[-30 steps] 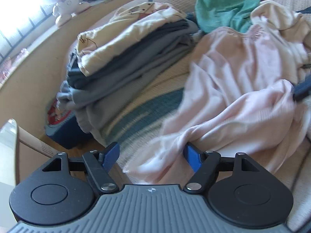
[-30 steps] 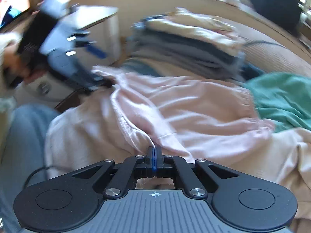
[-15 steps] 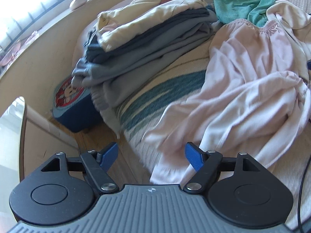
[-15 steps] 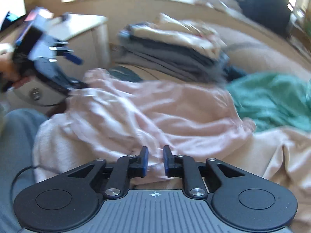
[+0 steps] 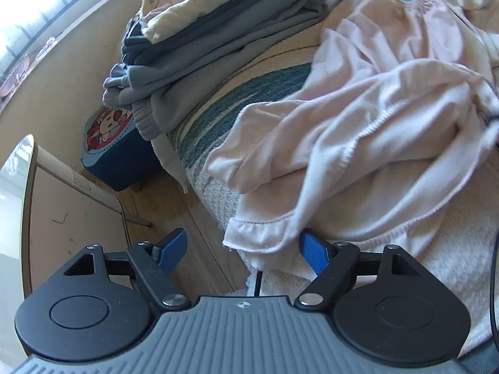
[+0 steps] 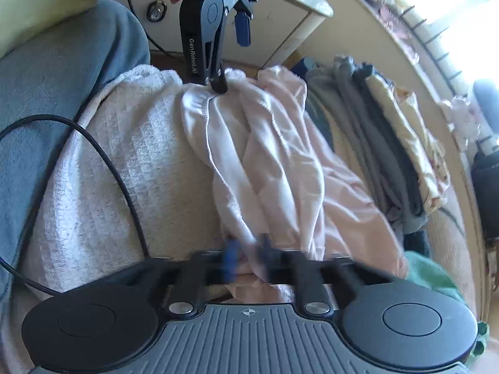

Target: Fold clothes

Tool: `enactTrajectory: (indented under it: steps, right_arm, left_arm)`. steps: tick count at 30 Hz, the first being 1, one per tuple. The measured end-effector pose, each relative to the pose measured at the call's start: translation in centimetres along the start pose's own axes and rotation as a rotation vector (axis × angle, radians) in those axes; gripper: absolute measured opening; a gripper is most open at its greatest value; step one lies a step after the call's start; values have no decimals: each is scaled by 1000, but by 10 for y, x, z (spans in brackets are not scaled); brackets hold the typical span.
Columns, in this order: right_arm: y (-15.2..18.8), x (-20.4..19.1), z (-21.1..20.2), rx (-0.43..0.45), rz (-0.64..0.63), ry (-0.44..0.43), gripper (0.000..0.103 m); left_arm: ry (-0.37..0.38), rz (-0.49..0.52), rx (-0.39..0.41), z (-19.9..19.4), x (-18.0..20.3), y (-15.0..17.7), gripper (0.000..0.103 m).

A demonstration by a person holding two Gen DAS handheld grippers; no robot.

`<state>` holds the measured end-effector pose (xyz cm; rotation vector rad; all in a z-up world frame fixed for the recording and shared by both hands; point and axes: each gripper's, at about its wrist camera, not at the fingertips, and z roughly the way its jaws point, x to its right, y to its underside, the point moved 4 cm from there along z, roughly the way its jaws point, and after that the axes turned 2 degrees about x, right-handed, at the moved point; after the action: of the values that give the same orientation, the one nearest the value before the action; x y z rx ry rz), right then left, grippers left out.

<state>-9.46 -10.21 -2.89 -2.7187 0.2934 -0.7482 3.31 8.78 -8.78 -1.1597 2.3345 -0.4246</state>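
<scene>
- Lying crumpled on the white knit blanket [image 6: 131, 168], the pale pink garment [image 5: 368, 131] is bunched in long folds, frilled hem nearest.
- Left gripper [image 5: 243, 251]: jaws spread wide, just been opening; hem edge is seen between them, not pinched.
- Right gripper [image 6: 248, 257]: blurred; jaws just closed, pinching pink fabric.
- Folded stack [image 5: 224, 31] sits beyond the left gripper.

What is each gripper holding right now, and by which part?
The right gripper is shut on a bunched fold of the pink garment. The left gripper, jaws just opening, holds nothing; the ruffled hem lies between them.
</scene>
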Motion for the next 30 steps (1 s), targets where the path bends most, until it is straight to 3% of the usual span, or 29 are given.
enactTrajectory:
  steps: [5,9,13,15,18,21,23,25,27,30]
  right_arm:
    - [-8,3,-30,18,256,-236,1]
    - [-5,-24,-35,-26,300,-372,1]
    - [6,-51,-13,-68,369,-494,3]
    - [8,-59,-8,-69,382,-498,11]
    - [8,-54,-15,-49,418,-495,11]
    - [8,-26,-34,32,538,-466,17]
    - [8,-7,-45,89,629,-433,23]
    - [6,4,-50,134,689,-417,43]
    - [1,6,-43,138,686,-383,53]
    - [-7,-4,-20,119,621,-368,54]
  left_arm:
    - [-73,-50,-7,5,-17,-7,75]
    - [-145,-49,-51,16,-27,-5,75]
    - [-142,-77,-87,26,-32,6,75]
    - [-154,-71,-107,28,-32,13,75]
    - [-159,-78,-109,24,-37,17,75]
    - [-135,-116,-84,12,-44,17,76]
    - [-123,-134,-66,5,-48,14,77]
    - [-113,-155,-38,-5,-51,10,78]
    - [-85,-188,-12,-14,-52,6,78]
    - [-9,-257,31,-25,-49,0,78]
